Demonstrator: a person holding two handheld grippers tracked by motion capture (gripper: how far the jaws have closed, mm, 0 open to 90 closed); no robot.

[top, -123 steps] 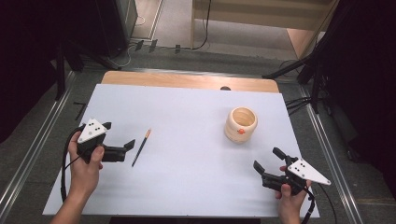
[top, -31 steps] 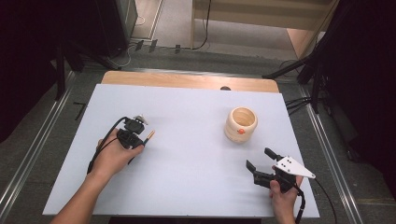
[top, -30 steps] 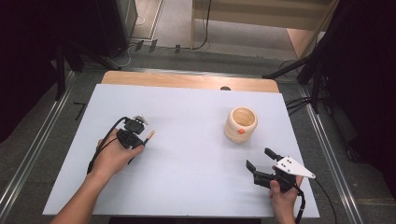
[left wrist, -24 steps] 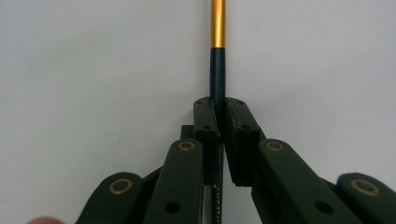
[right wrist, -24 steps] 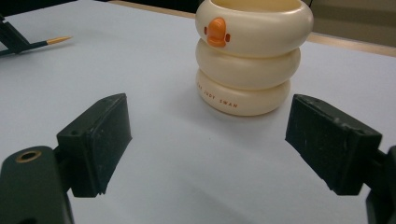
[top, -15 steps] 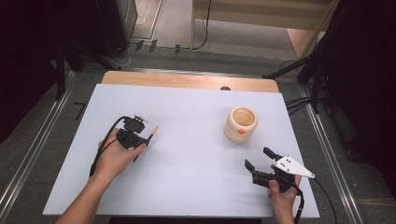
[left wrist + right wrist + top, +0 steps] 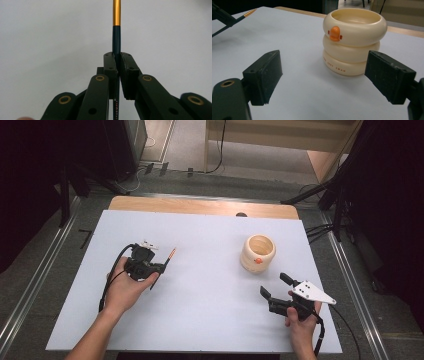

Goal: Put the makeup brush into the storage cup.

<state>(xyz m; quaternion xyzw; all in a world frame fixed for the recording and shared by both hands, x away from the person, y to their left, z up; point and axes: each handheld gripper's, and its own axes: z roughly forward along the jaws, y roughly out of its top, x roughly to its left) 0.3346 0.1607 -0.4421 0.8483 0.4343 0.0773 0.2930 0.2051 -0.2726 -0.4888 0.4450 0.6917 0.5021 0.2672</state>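
The left hand-held gripper (image 7: 156, 268), at the left of centre in the high view, has its jaws pressed together on a slim dark pen (image 7: 116, 40) with a gold-orange end. In the left gripper view the pen runs straight up the middle of the frame, pinched between the two pads, its gold part at the top edge. In the high view the orange tip points toward the upper right, and it looks raised off the white tabletop (image 7: 210, 320), though how far I cannot tell. The right hand-held gripper (image 7: 274, 286) sits at the lower right of the high view with its jaws spread and nothing between them. In the right gripper view they frame a cream, ring-stacked holder (image 7: 354, 40) with a small orange duck bill on its side, standing upright right of centre and apart from both pads.

By my reading, the pick-up is done and the carrying step is in hand: the pen is gripped and seems bound for the holder's open mouth. The next move would call for bringing the pen across toward the right of the frame, tipping it closer to upright, and lining its lower end over the opening before letting go. The right hand-held gripper is well placed to steady the holder, which looks light enough to tip if the pen strikes its rim.
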